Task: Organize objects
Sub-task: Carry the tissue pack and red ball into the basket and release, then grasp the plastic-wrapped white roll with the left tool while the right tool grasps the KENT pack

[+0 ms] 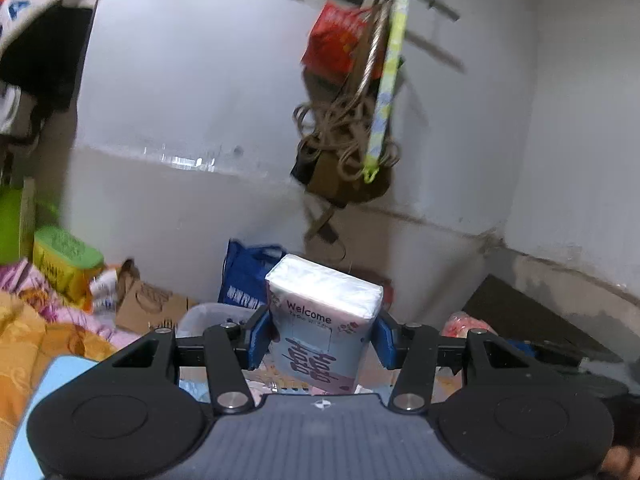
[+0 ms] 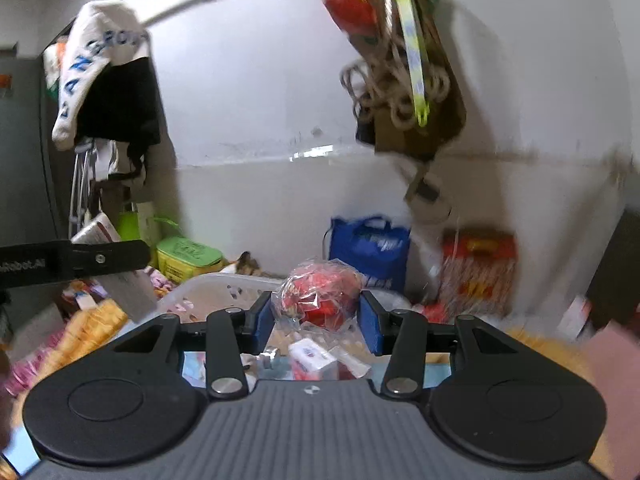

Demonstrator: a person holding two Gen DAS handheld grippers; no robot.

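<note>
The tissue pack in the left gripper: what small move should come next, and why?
Probably carry the tissue pack forward and lower it toward the clear basket. The left gripper is shut on the pack, held in the air, and the basket lies just ahead and below. The right gripper holds a red bag too.

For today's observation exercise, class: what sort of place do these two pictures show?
Probably a cluttered home storage corner: clothes draped over a dark cabinet, a blue fabric shopping bag against the bare white wall, and coiled rope hanging up.
</note>
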